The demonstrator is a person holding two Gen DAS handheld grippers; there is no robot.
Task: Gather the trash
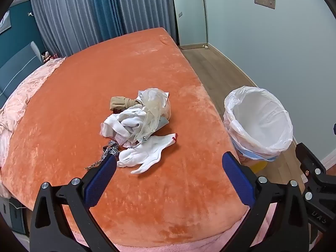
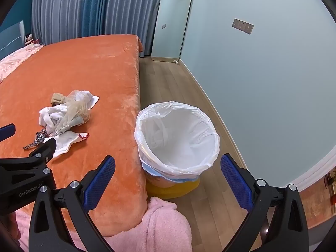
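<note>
We held the left gripper over the orange bed, jaws wide apart and empty. The trash pile lay mid-frame, just beyond its fingertips. Our right gripper, jaws equally apart and empty, hung before the lined bin standing beside the bed, centre frame.

We read "GenRobot.AI" in pale letters on the black body of the left tongs, seen from the right wrist. In the left wrist view, the right tongs carry letters on their black body, turned sideways, too partial to make out.
</note>
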